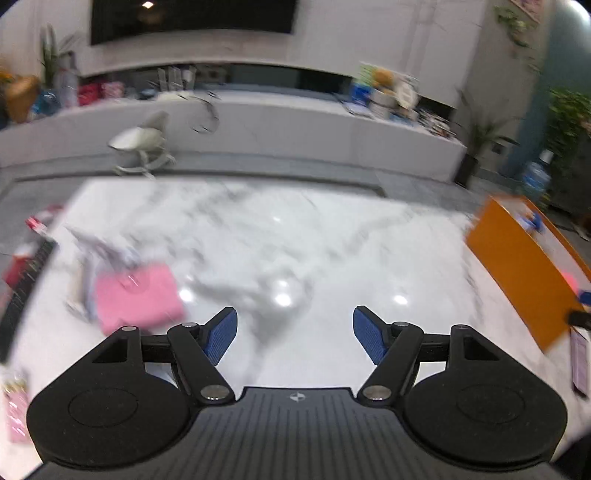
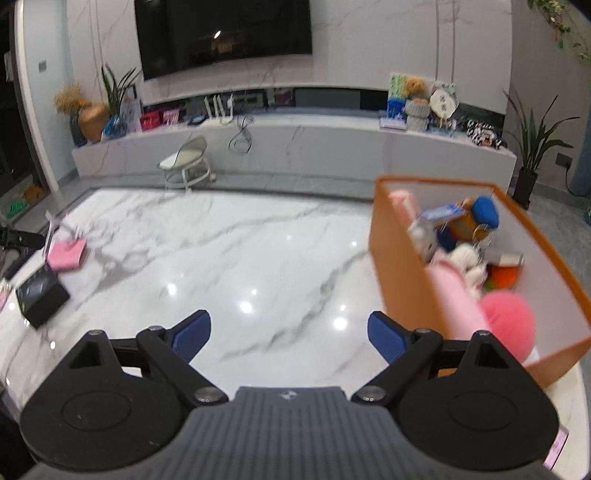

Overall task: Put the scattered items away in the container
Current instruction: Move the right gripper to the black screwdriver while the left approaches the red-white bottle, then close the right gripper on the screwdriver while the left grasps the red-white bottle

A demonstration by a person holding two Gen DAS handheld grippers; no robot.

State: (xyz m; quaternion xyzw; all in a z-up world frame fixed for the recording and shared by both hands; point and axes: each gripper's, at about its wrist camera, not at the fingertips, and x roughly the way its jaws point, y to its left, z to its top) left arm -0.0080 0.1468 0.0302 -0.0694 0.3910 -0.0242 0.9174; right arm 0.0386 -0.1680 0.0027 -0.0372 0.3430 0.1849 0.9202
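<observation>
Your orange container at the tabletop's right already brims with toys; a pink pouch and black box wait left (both tongs spread, empty).

Indoor ceiling lights throw small white glare spots across the glossy white marble table, and one lamp reflects in the dark wall-mounted television screen. The left wrist view is heavily motion-blurred, smearing the flat pink pouch and the orange open-topped box, while the right wrist view is sharper with softened edges. Fisheye distortion bows the room's straight lines and darkens the corners.
</observation>
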